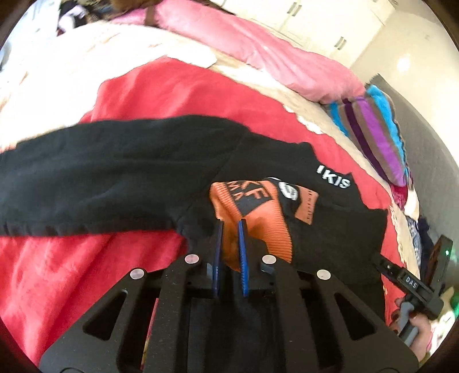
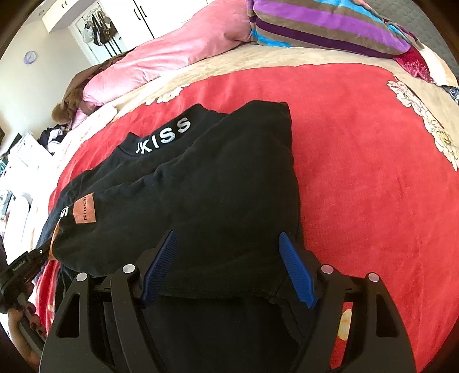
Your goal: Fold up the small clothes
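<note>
- Two grippers are working one black sweatshirt (image 2: 200, 183) that is lying on a red blanket (image 2: 358, 172) on the bed.
- We are seeing the left gripper (image 1: 230, 226) with its blue pads (image 1: 243, 252) pinching an orange ribbed cuff (image 1: 258, 226); jaws are clamped on it, nearly together.
- That cuff is carrying black lettering and is sitting over the near right part of the sweatshirt body in the left wrist view.
- One black sleeve (image 1: 100, 172) is stretching out to the left across the blanket in the same view.
- We are reading white "KISS" lettering (image 2: 165, 136) on the collar, at the far side of the garment.
- An orange-brown patch (image 2: 84, 211) is showing on the sweatshirt's left part in the right wrist view.
- Right gripper (image 2: 226, 244) is standing at the near hem with jaws wide apart; black fabric is lying between the pads (image 2: 295, 272), but we cannot tell whether they are touching it.
- We are seeing a folded layer of the sweatshirt lying on top, its far corner reaching toward the far right.
- Pink duvet (image 2: 172, 51) and striped pillow (image 2: 330, 25) are lying at the far edge of the bed.
- A hand (image 2: 25, 318) with dark nails is gripping the other tool's handle at near left of the right wrist view.
</note>
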`<state>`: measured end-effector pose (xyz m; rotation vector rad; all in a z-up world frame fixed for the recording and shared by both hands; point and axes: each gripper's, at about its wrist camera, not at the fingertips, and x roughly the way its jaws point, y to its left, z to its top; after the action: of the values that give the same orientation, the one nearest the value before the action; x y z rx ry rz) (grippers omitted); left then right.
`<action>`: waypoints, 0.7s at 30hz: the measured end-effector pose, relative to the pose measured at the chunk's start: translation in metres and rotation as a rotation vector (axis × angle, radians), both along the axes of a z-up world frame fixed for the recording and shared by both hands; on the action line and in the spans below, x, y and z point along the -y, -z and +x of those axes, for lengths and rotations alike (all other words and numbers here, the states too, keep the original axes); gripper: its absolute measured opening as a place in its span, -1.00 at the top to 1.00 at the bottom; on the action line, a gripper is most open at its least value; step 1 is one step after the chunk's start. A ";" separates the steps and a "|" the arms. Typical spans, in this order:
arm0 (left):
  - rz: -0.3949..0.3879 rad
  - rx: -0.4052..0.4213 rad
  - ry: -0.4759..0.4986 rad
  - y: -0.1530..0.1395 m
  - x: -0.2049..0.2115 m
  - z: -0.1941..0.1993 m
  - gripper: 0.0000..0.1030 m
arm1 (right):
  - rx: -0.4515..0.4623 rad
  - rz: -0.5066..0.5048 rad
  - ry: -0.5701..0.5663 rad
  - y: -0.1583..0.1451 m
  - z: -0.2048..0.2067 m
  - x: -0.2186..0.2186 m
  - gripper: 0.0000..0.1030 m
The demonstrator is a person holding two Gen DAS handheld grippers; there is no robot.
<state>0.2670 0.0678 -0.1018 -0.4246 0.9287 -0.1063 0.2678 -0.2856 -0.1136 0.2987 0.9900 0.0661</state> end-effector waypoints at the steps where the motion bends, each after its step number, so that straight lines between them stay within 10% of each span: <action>1: -0.005 -0.012 -0.021 0.003 -0.004 0.000 0.90 | -0.002 -0.004 0.000 0.001 0.000 -0.001 -0.41; 7: -0.016 0.036 -0.107 -0.019 -0.027 -0.013 0.77 | 0.045 0.035 0.012 -0.010 -0.003 0.004 -0.41; 14: 0.059 0.114 0.116 -0.052 0.039 -0.004 0.64 | 0.071 0.037 0.026 -0.017 -0.003 0.008 -0.41; 21: 0.202 -0.016 0.266 -0.014 0.098 0.033 0.43 | 0.060 0.037 0.010 -0.014 -0.001 0.005 -0.41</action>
<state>0.3004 -0.0306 -0.0880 -0.1134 0.9978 -0.2499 0.2669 -0.2905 -0.0999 0.3342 0.9287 0.0839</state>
